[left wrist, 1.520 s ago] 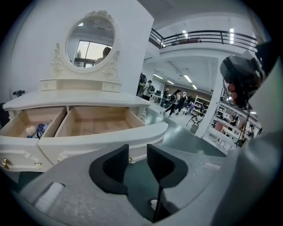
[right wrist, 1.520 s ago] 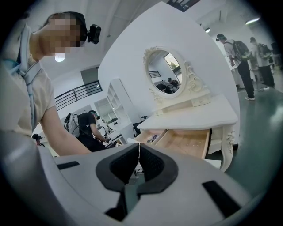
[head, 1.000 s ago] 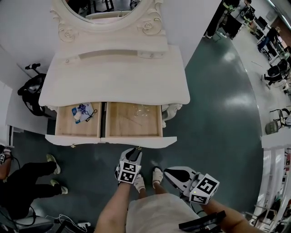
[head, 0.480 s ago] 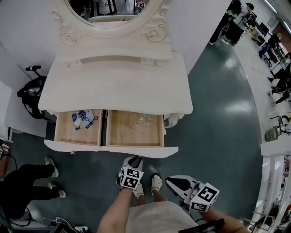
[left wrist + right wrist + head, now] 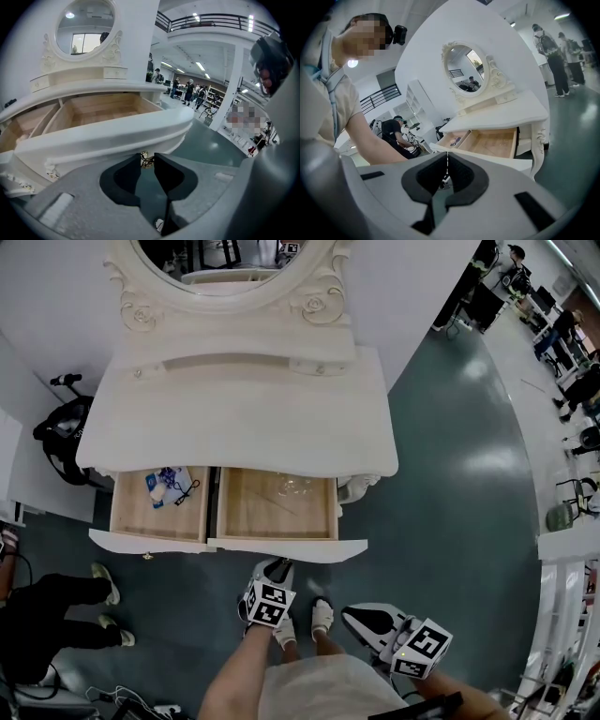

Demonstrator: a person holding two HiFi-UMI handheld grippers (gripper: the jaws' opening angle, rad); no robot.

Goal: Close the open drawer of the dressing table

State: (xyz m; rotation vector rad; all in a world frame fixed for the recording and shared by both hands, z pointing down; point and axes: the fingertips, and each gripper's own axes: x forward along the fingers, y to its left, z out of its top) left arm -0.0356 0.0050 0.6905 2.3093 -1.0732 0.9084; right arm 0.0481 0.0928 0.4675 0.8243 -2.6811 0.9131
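Note:
The white dressing table (image 5: pixel 234 418) has its wide drawer (image 5: pixel 272 547) pulled out, and two wooden compartments show. My left gripper (image 5: pixel 275 568) is at the middle of the drawer front. In the left gripper view a small brass knob (image 5: pixel 147 160) under the drawer front (image 5: pixel 108 138) sits between the tips of my left gripper (image 5: pixel 147 162). The jaws are closing on it with a narrow gap left. My right gripper (image 5: pixel 349 613) hangs lower right, away from the drawer, shut and holding nothing. The right gripper view has my right gripper (image 5: pixel 447 157) facing the open drawer (image 5: pixel 492 143) from the side.
Small items, among them a blue packet (image 5: pixel 169 482), lie in the left compartment. An oval mirror (image 5: pixel 234 259) stands at the table's back. A person in black (image 5: pixel 56 601) sits on the floor at left, near a black bag (image 5: pixel 56 442). The dark green floor (image 5: pixel 450 484) spreads to the right.
The left gripper has sunk a little at the drawer front. The drawer stands as far out as before, and the right gripper has kept its place.

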